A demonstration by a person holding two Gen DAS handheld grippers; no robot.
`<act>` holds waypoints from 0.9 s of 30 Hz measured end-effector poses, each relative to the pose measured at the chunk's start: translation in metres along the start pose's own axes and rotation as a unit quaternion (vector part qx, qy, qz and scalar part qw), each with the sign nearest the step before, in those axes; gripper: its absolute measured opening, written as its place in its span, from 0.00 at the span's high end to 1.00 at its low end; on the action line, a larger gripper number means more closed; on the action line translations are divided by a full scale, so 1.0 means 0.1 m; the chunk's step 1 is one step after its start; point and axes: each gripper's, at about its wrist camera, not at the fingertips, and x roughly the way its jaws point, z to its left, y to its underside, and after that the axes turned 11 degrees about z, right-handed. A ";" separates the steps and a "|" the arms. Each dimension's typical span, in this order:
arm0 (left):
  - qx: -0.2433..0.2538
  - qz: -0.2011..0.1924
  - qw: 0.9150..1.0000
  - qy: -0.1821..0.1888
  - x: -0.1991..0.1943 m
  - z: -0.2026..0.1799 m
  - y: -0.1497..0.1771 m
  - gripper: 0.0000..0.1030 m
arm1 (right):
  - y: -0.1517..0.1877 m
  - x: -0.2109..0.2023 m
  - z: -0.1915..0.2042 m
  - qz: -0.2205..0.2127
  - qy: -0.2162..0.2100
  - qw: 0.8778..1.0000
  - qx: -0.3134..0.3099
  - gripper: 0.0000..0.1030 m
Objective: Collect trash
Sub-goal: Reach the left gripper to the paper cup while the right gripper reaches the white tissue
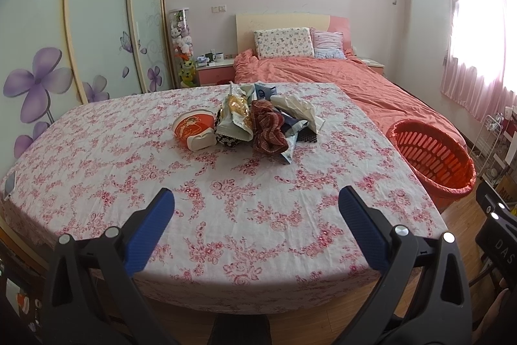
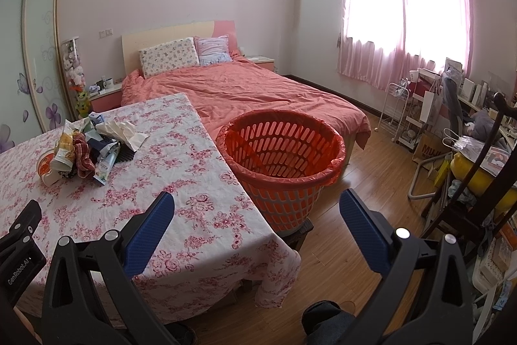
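Hovering at the bottom of each frame, the left gripper [image 1: 255,199] and right gripper [image 2: 257,202] both gape wide and empty. Nothing seems collected yet: the trash pile [image 1: 248,123] sits mid-frame on the floral table [image 1: 129,183], the orange basket [image 2: 281,157] apparently bare at centre. Next likely comes reaching forward to pinch a wrapper.

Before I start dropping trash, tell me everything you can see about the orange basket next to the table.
The orange basket is a round plastic bin with slotted walls, tapering toward its base. An orange-red plastic bag lines it, folded over the rim. It stands upright and open, and looks empty as far as the right wrist view shows inside. It sits on a dark low stand by the right edge of the table, with the foot of the bed behind it. Whether it touches the tablecloth is unclear. Neither hand-held gripper touches it.
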 end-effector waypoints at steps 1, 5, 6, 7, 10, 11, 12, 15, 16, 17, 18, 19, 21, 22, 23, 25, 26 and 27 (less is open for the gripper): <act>-0.006 0.004 1.000 -0.001 0.07 0.03 -0.02 0.04 | -0.02 0.03 0.01 0.001 -0.004 1.000 0.001 0.02; -0.037 0.022 0.999 -0.021 0.30 0.28 -0.11 0.04 | -0.08 0.16 0.09 0.007 -0.015 1.000 -0.004 0.02; -0.045 0.027 0.998 -0.025 0.36 0.35 -0.13 0.04 | -0.09 0.20 0.13 0.009 -0.015 1.000 -0.007 0.02; -0.052 0.032 0.998 -0.029 0.42 0.43 -0.16 0.04 | -0.11 0.23 0.17 0.010 -0.016 1.000 -0.010 0.02; -0.070 0.042 0.996 -0.046 0.58 0.65 -0.24 0.04 | -0.15 0.32 0.29 0.014 -0.020 0.999 -0.023 0.02; -0.074 0.044 0.995 -0.052 0.64 0.73 -0.27 0.04 | -0.16 0.35 0.32 0.016 -0.023 0.999 -0.026 0.02; -0.078 0.047 0.994 -0.056 0.70 0.79 -0.31 0.04 | -0.19 0.40 0.38 0.019 -0.034 0.999 -0.030 0.02; -0.086 0.053 0.993 -0.064 0.88 0.97 -0.45 0.04 | -0.26 0.50 0.48 0.029 -0.062 0.997 -0.032 0.02; -0.087 0.053 0.993 -0.066 0.95 1.03 -0.51 0.04 | -0.30 0.56 0.55 0.033 -0.076 0.996 -0.034 0.02; -0.088 0.053 0.992 -0.068 1.00 1.06 -0.57 0.04 | -0.32 0.58 0.59 0.035 -0.084 0.995 -0.036 0.02; -0.088 0.053 0.992 -0.069 1.08 1.11 -0.63 0.04 | -0.36 0.63 0.68 0.033 -0.097 0.994 -0.042 0.02; -0.089 0.054 0.992 -0.069 1.13 1.13 -0.68 0.04 | -0.39 0.66 0.73 0.031 -0.101 0.993 -0.045 0.03; -0.091 0.057 0.992 -0.067 1.26 1.19 -0.78 0.04 | -0.48 0.75 0.87 0.024 -0.106 0.992 -0.060 0.06; -0.092 0.061 0.992 -0.068 1.34 1.22 -0.84 0.04 | -0.54 0.81 0.95 0.022 -0.109 0.991 -0.068 0.08; -0.092 0.064 0.991 -0.067 1.40 1.25 -0.89 0.04 | -0.60 0.87 1.02 0.022 -0.109 0.991 -0.072 0.09; -0.094 0.072 0.991 -0.064 1.54 1.28 -0.96 0.04 | -0.71 1.01 1.13 0.026 -0.114 0.990 -0.075 0.14; -0.096 0.077 0.990 -0.061 1.61 1.29 -1.00 0.04 | -0.78 1.10 1.20 0.030 -0.120 0.989 -0.076 0.16; -0.098 0.084 0.990 -0.058 1.69 1.30 -1.04 0.04 | -0.82 1.15 1.23 0.033 -0.125 0.989 -0.077 0.18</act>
